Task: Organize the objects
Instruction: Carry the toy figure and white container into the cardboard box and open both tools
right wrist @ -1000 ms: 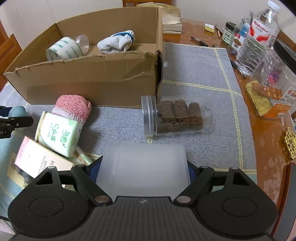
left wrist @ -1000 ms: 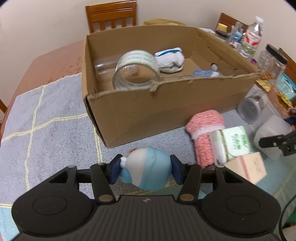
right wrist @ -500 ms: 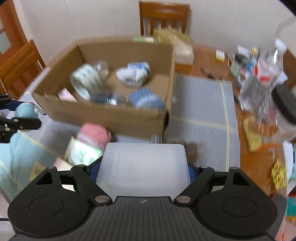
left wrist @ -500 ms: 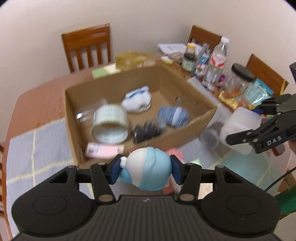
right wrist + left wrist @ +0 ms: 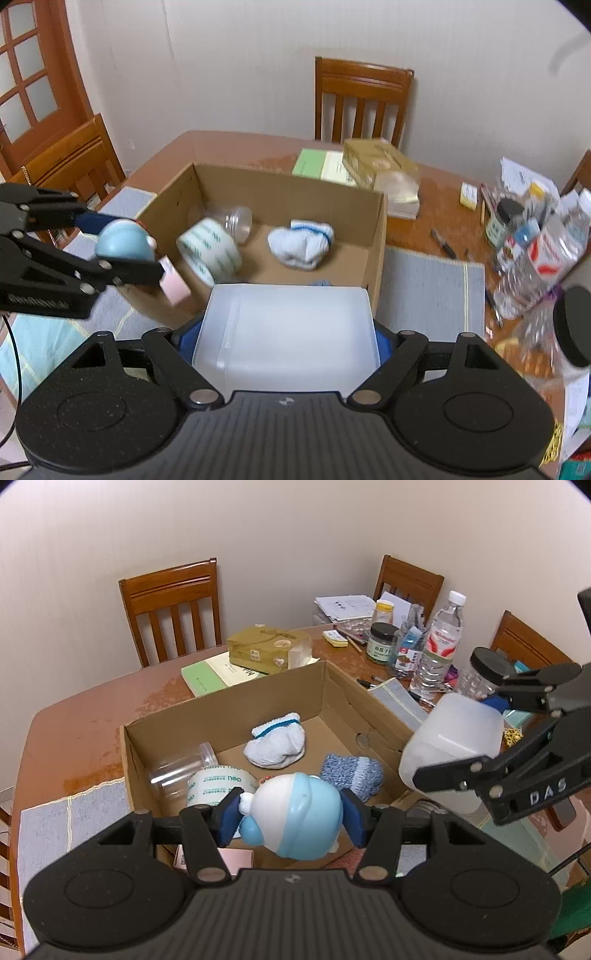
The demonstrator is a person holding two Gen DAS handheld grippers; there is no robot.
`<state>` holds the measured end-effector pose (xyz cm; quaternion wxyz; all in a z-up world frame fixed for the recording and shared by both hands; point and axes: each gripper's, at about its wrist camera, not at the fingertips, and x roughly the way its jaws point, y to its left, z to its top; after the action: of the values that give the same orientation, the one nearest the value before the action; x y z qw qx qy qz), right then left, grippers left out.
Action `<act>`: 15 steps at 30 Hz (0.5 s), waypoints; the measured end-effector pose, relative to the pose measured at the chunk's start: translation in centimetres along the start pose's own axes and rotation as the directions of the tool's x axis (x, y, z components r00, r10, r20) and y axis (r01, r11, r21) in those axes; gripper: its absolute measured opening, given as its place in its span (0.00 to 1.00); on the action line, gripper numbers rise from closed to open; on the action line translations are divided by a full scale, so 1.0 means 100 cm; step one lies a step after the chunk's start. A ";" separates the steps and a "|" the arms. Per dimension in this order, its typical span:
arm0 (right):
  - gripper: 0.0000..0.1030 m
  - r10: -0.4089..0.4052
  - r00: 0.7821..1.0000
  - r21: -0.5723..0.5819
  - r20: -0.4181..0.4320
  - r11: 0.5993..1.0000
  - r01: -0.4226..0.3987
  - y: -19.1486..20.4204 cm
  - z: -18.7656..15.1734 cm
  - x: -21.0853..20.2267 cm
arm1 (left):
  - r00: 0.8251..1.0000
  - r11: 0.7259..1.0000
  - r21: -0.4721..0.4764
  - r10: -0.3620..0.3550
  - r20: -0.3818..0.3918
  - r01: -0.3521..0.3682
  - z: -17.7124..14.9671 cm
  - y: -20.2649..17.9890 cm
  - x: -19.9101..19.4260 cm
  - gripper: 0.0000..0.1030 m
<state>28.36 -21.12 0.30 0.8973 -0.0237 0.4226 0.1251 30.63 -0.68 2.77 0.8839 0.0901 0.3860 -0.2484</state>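
My left gripper (image 5: 290, 814) is shut on a blue and white round toy (image 5: 295, 814), held above the near edge of the open cardboard box (image 5: 340, 686). My right gripper (image 5: 286, 332) is shut on a translucent white plastic container (image 5: 288, 332), held above the box's near right corner; it also shows in the left wrist view (image 5: 454, 746). The box holds a tape roll (image 5: 219, 781), a clear jar (image 5: 177, 771), a white sock bundle (image 5: 277, 746), a blue sock bundle (image 5: 351, 775) and a pink box (image 5: 173, 286).
The box stands on a grey cloth (image 5: 428, 291) on a brown wooden table (image 5: 81, 727). Bottles and jars (image 5: 436, 646) crowd the right side. A green book and a yellow packet (image 5: 266, 651) lie behind the box. Wooden chairs (image 5: 171, 609) ring the table.
Both grippers have risen from table level with their objects and now hang over the box. The objects left on the cloth have dropped out of view.
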 end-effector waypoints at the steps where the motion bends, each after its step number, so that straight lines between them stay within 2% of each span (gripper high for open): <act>1: 0.84 0.003 1.000 0.006 0.002 1.000 -0.003 -0.001 0.004 0.003 | 1.000 1.000 -0.005 0.006 -0.001 -0.006 -0.001 0.001 0.002 0.80; 3: 0.84 0.007 1.000 0.011 0.005 1.000 -0.007 -0.002 0.008 0.006 | 0.999 0.999 -0.029 0.039 0.002 -0.039 -0.004 0.004 0.004 0.91; 15: 0.84 0.013 1.000 -0.018 -0.017 1.000 -0.013 0.000 0.026 0.035 | 0.998 0.993 -0.106 0.052 -0.028 -0.055 -0.022 0.021 -0.007 0.96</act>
<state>32.48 -19.96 -0.72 0.8927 -0.0302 0.4291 0.1346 29.90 2.18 1.74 0.8889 0.0560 0.4073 -0.2023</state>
